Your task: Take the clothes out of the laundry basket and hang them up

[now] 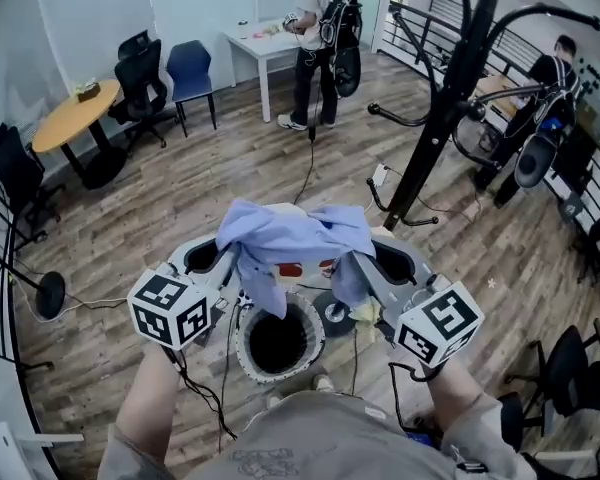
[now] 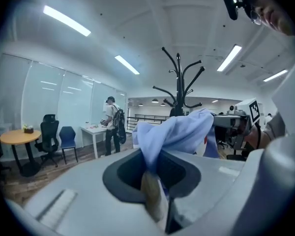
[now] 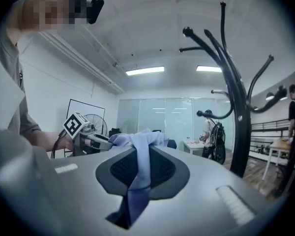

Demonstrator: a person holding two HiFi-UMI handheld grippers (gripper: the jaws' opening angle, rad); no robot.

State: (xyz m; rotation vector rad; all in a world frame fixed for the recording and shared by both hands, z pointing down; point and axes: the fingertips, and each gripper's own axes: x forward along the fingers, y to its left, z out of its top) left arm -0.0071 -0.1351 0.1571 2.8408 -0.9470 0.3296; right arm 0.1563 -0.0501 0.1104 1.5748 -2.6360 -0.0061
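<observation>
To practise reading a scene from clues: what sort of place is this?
Probably an office or lab workspace rather than a home: a black office chair beside a round table, a white desk, and ceiling strip lights.

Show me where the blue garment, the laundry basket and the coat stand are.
blue garment (image 1: 290,236): head view, middle of the bunched cloth.
laundry basket (image 1: 245,353): head view, left side of its white rim.
coat stand (image 1: 448,98): head view, its black pole.
</observation>
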